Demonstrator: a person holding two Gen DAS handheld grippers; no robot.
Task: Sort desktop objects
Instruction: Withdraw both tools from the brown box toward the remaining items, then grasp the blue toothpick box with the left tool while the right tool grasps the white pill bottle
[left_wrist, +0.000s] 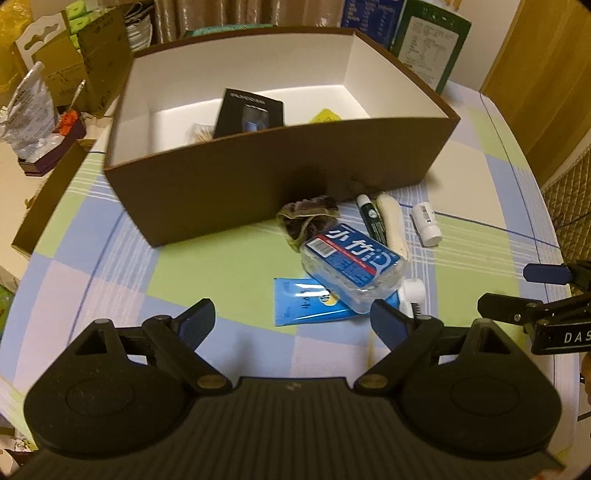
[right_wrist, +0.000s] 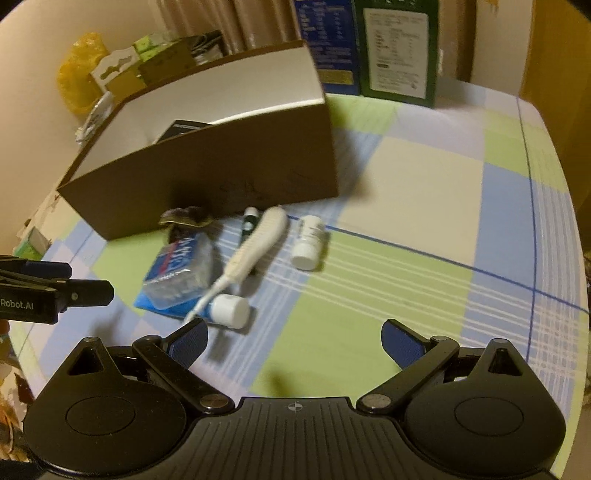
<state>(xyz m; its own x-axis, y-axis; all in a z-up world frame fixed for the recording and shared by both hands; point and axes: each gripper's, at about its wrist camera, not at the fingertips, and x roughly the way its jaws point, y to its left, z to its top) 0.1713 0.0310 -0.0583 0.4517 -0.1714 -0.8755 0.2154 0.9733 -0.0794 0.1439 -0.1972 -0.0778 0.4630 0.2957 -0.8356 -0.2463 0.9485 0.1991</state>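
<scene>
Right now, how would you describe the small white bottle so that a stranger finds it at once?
Find the big brown box on the checked cloth. In front of it lies a row of small things; the white bottle is the one at the right end, apart from the toothbrush. It alone is short, with a white cap and a label.
</scene>
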